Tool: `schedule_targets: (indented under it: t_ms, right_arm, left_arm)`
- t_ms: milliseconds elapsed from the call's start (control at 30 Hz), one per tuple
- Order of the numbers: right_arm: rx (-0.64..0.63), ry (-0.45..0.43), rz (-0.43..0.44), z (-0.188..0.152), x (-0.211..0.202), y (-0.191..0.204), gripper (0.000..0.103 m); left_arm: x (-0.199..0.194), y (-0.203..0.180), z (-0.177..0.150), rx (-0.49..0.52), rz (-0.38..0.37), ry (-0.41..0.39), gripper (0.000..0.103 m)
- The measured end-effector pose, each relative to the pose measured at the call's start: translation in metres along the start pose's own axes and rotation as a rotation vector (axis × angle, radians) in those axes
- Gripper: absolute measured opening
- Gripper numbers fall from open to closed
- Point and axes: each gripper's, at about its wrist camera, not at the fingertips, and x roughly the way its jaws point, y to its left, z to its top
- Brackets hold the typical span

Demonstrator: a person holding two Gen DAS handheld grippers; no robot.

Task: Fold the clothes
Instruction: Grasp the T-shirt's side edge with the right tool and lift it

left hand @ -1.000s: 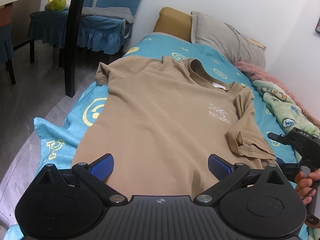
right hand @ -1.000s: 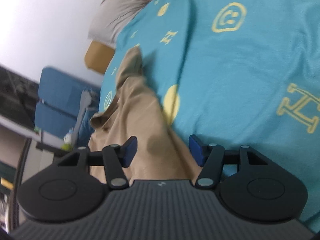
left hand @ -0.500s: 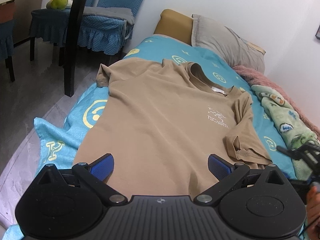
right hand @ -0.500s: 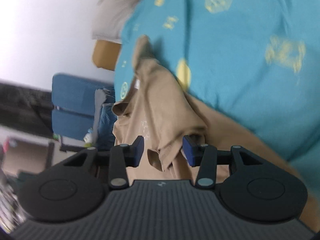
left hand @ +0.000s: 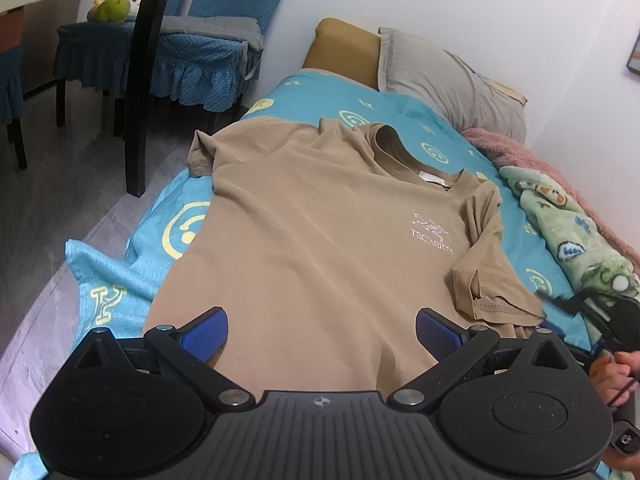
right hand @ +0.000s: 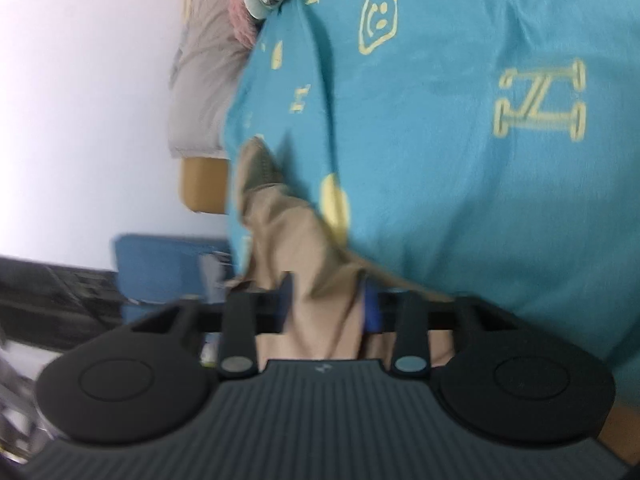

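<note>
Item: tan short-sleeved cotton T-shirt point(left hand: 304, 240), flat on turquoise patterned bedsheet point(right hand: 460, 140), collar at 1 o'clock; right gripper point(right hand: 328, 304) closing on bunched sleeve cloth, wants full pinch before lifting; left gripper point(left hand: 320, 336) wide, empty over the hem.

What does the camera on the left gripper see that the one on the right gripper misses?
Only the left wrist view shows the whole tan T-shirt lying flat, its white chest logo, the chairs, and the open left gripper over the hem.

Only the right wrist view shows the right gripper closing, with shirt fabric bunched between its blue pads.

Both show the shirt, the teal bedsheet, the grey pillow and the white wall.
</note>
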Motion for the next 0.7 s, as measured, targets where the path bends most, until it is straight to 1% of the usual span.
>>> schedule_targets:
  t_ms: [67, 200, 300, 367, 433, 533, 633, 700]
  right_arm:
    - [-0.042, -0.029, -0.022, 0.006, -0.003, 0.002, 0.008]
    - [-0.192, -0.104, -0.004, 0.018, -0.015, 0.032, 0.005]
    - [-0.391, -0.148, -0.044, 0.045, -0.018, 0.075, 0.005]
    - [-0.531, -0.209, -0.085, 0.072, -0.017, 0.105, 0.005]
    - [-0.671, -0.286, -0.137, 0.102, -0.014, 0.129, 0.005]
    - [-0.802, -0.365, -0.267, 0.147, 0.003, 0.148, 0.005]
    - [-0.869, -0.404, -0.395, 0.184, 0.025, 0.141, 0.005]
    - [-0.87, -0.412, -0.445, 0.197, 0.037, 0.127, 0.005]
  left_arm:
    - [0.0, -0.001, 0.0, 0.016, 0.004, -0.004, 0.101]
    - [-0.003, -0.001, -0.001, 0.034, 0.007, -0.015, 0.101]
    - [-0.006, -0.002, -0.001, 0.042, -0.002, -0.022, 0.101]
    - [-0.007, -0.003, -0.001, 0.059, -0.011, -0.029, 0.101]
    - [-0.007, -0.005, -0.001, 0.082, -0.015, -0.035, 0.101]
    - [-0.002, -0.009, 0.0, 0.088, -0.04, -0.021, 0.101]
    - [0.004, -0.014, 0.001, 0.11, -0.055, -0.009, 0.101]
    - [0.009, -0.016, 0.001, 0.128, -0.056, -0.003, 0.101]
